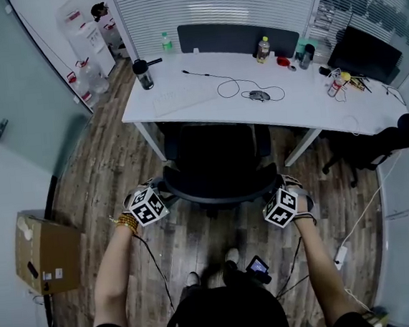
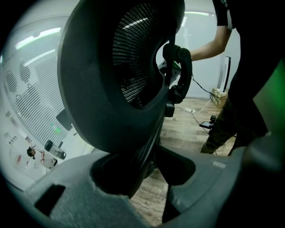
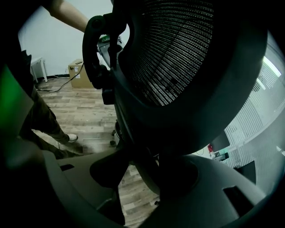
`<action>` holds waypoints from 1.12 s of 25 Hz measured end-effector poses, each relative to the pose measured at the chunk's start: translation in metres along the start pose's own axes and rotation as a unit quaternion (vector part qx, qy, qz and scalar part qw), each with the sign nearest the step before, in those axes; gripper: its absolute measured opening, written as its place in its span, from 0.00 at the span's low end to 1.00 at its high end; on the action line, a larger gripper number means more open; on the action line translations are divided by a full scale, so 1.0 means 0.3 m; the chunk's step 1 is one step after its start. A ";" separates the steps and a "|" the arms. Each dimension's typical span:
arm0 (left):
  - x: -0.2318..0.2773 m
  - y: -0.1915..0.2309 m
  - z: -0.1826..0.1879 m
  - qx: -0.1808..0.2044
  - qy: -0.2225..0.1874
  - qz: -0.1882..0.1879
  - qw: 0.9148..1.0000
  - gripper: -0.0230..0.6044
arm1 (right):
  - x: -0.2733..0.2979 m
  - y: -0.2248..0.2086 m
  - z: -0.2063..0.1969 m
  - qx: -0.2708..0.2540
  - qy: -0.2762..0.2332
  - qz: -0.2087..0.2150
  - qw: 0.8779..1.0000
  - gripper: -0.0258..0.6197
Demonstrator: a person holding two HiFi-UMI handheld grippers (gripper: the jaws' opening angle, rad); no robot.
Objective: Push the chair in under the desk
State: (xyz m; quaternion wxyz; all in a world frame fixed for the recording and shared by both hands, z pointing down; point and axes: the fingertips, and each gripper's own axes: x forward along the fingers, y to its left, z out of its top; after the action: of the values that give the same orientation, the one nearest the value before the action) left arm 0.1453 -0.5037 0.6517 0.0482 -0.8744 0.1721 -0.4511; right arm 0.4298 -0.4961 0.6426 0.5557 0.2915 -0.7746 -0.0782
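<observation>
Two grippers are set on one black office chair, and I judge that the step in hand is the push itself.

Head view: the office chair stands with the front of its seat at, or just under, the near edge of the white desk. Its backrest is on the side away from the desk. The left gripper and the right gripper sit at the two ends of the backrest rim, about equally far from the desk. The desk legs stand on either side of the chair, so the way in is narrow.

Left gripper view: the jaws stand wide apart, astride the rim of the backrest. The wooden floor shows between the rim and one jaw, so I judge it is not clamped. An armrest is seen on the desk side of the backrest.

Right gripper view: it is the same here. The jaws stand apart with the backrest rim between them, and floor shows beside the rim.

To do this well, I think both hands should push equally and straight toward the desk, so that the chair does not turn against a desk leg. The force should go low and level, not downward, or the backrest may tilt. Whether the armrests will pass under the desk top I cannot tell, so the last part needs to be slow.
</observation>
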 end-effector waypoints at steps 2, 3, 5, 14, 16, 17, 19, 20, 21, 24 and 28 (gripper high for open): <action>0.009 0.008 0.004 -0.004 0.003 0.001 1.000 0.35 | 0.007 -0.014 -0.002 -0.004 -0.002 0.001 1.000 0.37; 0.014 0.013 0.007 -0.006 0.004 0.001 1.000 0.35 | 0.012 -0.022 -0.005 -0.005 -0.003 0.002 1.000 0.37; 0.022 0.024 0.015 -0.010 0.006 0.003 1.000 0.35 | 0.022 -0.040 -0.011 -0.006 -0.005 0.001 1.000 0.37; 0.057 0.083 0.053 -0.027 0.010 0.004 1.000 0.35 | 0.057 -0.124 -0.025 -0.014 -0.011 0.003 1.000 0.37; 0.065 0.095 0.056 -0.028 0.011 0.004 1.000 0.35 | 0.059 -0.142 -0.020 -0.016 -0.013 0.003 1.000 0.37; 0.068 0.102 0.058 -0.028 0.011 0.003 1.000 0.35 | 0.062 -0.149 -0.015 -0.017 -0.014 0.003 1.000 0.37; 0.072 0.111 0.064 -0.026 0.008 0.001 1.000 0.35 | 0.069 -0.157 -0.013 -0.020 -0.016 0.004 1.000 0.37; 0.075 0.112 0.067 -0.025 0.007 0.000 1.000 0.35 | 0.072 -0.159 -0.015 -0.023 -0.018 0.003 1.000 0.37; 0.077 0.115 0.067 -0.024 0.006 0.001 1.000 0.35 | 0.074 -0.163 -0.016 -0.024 -0.019 0.002 1.000 0.37; 0.081 0.129 0.071 -0.019 0.008 0.005 1.000 0.35 | 0.083 -0.174 -0.016 -0.021 -0.020 0.002 1.000 0.37; 0.091 0.142 0.063 -0.023 0.012 0.002 1.000 0.35 | 0.093 -0.184 -0.022 -0.018 -0.017 0.005 1.000 0.37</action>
State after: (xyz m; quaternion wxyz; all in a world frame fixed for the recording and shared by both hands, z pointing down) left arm 0.1641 -0.5545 0.6514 0.0268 -0.8695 0.1844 -0.4574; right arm 0.4500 -0.5549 0.6431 0.5478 0.2759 -0.7842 -0.0939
